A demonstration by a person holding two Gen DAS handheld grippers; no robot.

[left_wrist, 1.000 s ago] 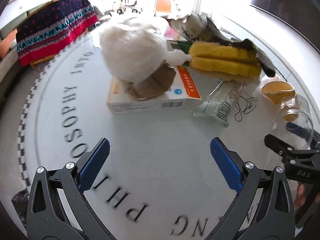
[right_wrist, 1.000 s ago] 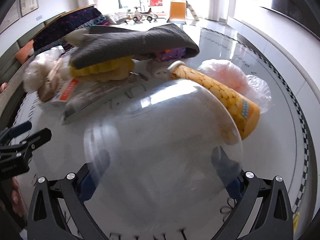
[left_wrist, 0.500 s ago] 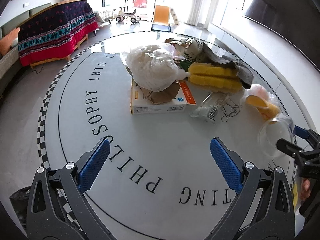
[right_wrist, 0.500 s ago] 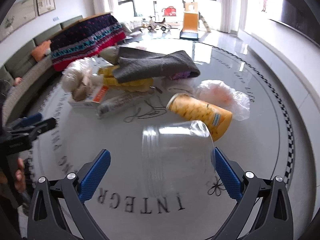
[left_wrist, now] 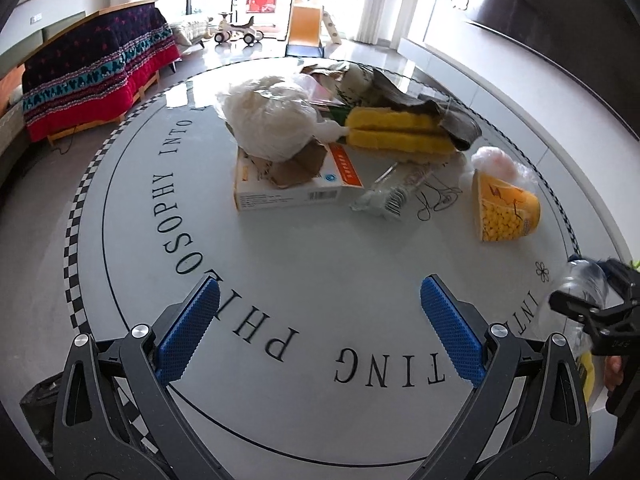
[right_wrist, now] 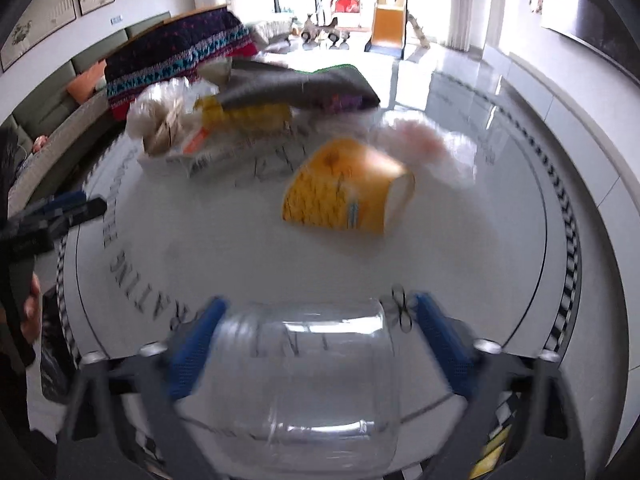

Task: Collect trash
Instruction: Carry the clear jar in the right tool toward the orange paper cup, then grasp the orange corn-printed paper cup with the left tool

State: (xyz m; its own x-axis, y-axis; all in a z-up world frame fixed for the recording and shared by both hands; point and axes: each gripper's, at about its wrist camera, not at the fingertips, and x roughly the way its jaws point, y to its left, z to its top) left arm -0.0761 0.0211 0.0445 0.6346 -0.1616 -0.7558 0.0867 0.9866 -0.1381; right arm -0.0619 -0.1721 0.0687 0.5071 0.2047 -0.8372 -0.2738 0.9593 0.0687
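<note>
A clear plastic bottle [right_wrist: 308, 376] lies between the fingers of my right gripper [right_wrist: 316, 344], low over the round table's near edge; the view is blurred and I cannot tell whether the pads touch it. It also shows in the left wrist view [left_wrist: 582, 288], at my right gripper [left_wrist: 592, 300]. My left gripper [left_wrist: 320, 328] is open and empty above the table's front. Trash lies at the table's middle: a white plastic bag [left_wrist: 272, 120], a flat box [left_wrist: 288, 184], a yellow sponge [left_wrist: 396, 136], a yellow paper cup [left_wrist: 504, 210] on its side, a clear wrapper [left_wrist: 384, 196].
The round white table [left_wrist: 280, 264] bears black lettering and a checkered rim. A grey cloth [right_wrist: 296, 84] lies over the back of the pile. A crumpled pinkish bag [right_wrist: 432, 144] lies behind the cup. A patterned blanket [left_wrist: 92, 68] hangs at far left.
Both grippers pulled back and up from the pile. The bottle slid down toward the right gripper's base and now lies crosswise between its fingers. The right view has become blurred.
</note>
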